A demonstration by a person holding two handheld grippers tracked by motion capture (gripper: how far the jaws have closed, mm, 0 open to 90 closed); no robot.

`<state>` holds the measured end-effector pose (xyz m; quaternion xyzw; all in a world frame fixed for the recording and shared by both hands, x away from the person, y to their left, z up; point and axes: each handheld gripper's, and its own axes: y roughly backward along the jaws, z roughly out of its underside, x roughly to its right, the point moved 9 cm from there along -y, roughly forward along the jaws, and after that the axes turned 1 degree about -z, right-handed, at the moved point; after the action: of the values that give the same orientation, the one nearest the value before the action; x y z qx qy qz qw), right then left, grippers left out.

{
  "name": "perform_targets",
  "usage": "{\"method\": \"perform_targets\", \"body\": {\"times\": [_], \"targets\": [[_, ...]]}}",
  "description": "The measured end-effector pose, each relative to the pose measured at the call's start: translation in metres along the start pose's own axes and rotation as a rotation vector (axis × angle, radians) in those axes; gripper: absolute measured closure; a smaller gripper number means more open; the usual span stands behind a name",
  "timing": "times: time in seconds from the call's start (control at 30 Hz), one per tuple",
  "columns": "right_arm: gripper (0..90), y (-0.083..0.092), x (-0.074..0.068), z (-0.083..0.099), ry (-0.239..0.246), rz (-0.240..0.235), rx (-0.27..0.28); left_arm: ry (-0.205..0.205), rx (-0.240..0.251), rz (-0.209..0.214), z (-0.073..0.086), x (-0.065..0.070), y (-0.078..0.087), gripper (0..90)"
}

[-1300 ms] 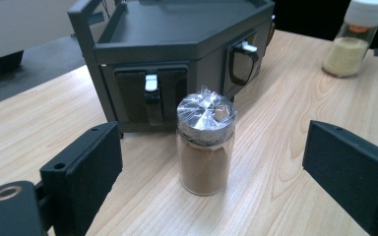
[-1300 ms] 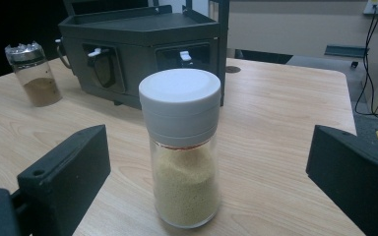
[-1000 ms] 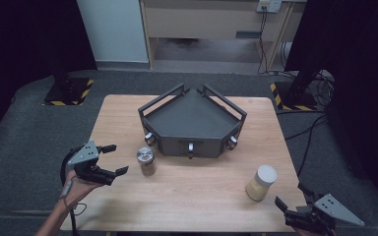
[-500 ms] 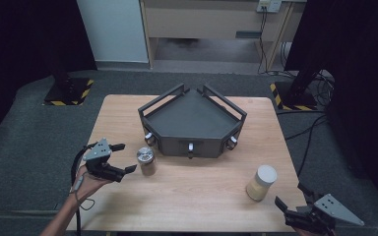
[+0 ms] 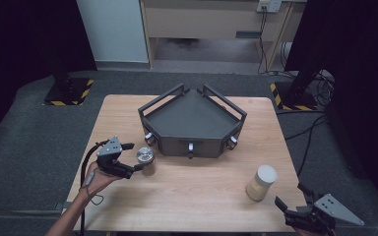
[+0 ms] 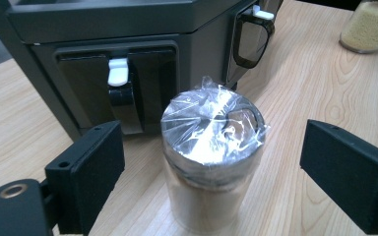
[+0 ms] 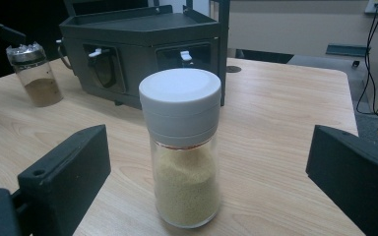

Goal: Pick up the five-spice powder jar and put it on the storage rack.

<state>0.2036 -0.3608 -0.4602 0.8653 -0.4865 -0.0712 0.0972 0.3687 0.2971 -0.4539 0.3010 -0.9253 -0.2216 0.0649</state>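
Centering left gripper [image 6: 211, 162] jaws, wide apart, around foil-capped jar [image 6: 211, 162] before squeezing; right gripper [image 7: 206, 172] jaws apart, bracketing white-lidded jar [image 7: 183, 147].

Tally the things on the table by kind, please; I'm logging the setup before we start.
Jars: 2, a plastic-wrapped jar and a white-lidded jar
Dark tray racks: 1
Total: 3
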Motion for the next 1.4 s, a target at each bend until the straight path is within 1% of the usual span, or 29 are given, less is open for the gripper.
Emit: {"method": "perform_targets", "body": {"times": [0.1, 0.17, 0.4, 0.47, 0.6, 0.7, 0.73, 0.77, 0.8, 0.83, 0.93, 1.07, 1.2, 1.4], "targets": [[3.6, 0.000, 0.000, 0.000, -0.001, 0.000, 0.000, -0.009, -0.007, 0.002, 0.000, 0.000, -0.006, 9.6], [3.6, 0.000, 0.000, 0.000, -0.002, -0.001, 0.001, -0.016, -0.025, 0.004, -0.001, 0.001, -0.012, 9.7], [3.6, 0.000, 0.001, 0.000, -0.003, -0.001, 0.002, -0.014, -0.031, 0.008, 0.000, -0.001, -0.025, 11.0], [3.6, 0.000, 0.001, 0.000, -0.003, -0.001, 0.002, -0.005, -0.026, 0.013, 0.000, -0.002, -0.027, 11.6], [3.6, 0.000, 0.001, 0.000, -0.004, -0.002, 0.003, -0.004, -0.020, 0.017, 0.001, -0.003, -0.030, 15.4], [3.6, 0.000, 0.001, 0.000, -0.006, -0.003, 0.003, 0.001, -0.027, 0.024, 0.002, -0.004, -0.032, 19.2], [3.6, 0.000, 0.001, 0.000, -0.006, -0.004, 0.003, 0.003, -0.024, 0.036, 0.003, -0.005, -0.033, 21.1], [3.6, 0.000, 0.001, 0.000, -0.004, -0.004, 0.002, -0.003, -0.018, 0.041, 0.003, -0.005, -0.033, 28.0], [3.6, 0.000, 0.001, 0.000, -0.004, -0.004, 0.002, -0.003, -0.006, 0.037, 0.004, -0.005, -0.033, 31.4], [3.6, 0.000, 0.000, 0.000, -0.004, -0.004, 0.002, -0.001, -0.006, 0.036, 0.004, -0.005, -0.033, 32.8], [3.6, 0.000, 0.001, 0.000, -0.004, -0.003, 0.003, 0.003, -0.002, 0.033, 0.004, -0.005, -0.033, 33.3], [3.6, 0.000, 0.001, 0.000, -0.004, -0.004, 0.005, -0.004, -0.007, 0.028, 0.003, -0.004, -0.033, 33.5], [3.6, 0.000, 0.000, 0.000, -0.004, -0.004, 0.004, 0.002, -0.006, 0.041, 0.002, -0.004, -0.032, 33.6], [3.7, 0.000, 0.000, 0.000, -0.004, -0.005, 0.004, -0.010, 0.008, 0.056, -0.002, -0.001, -0.028, 33.6]]}}
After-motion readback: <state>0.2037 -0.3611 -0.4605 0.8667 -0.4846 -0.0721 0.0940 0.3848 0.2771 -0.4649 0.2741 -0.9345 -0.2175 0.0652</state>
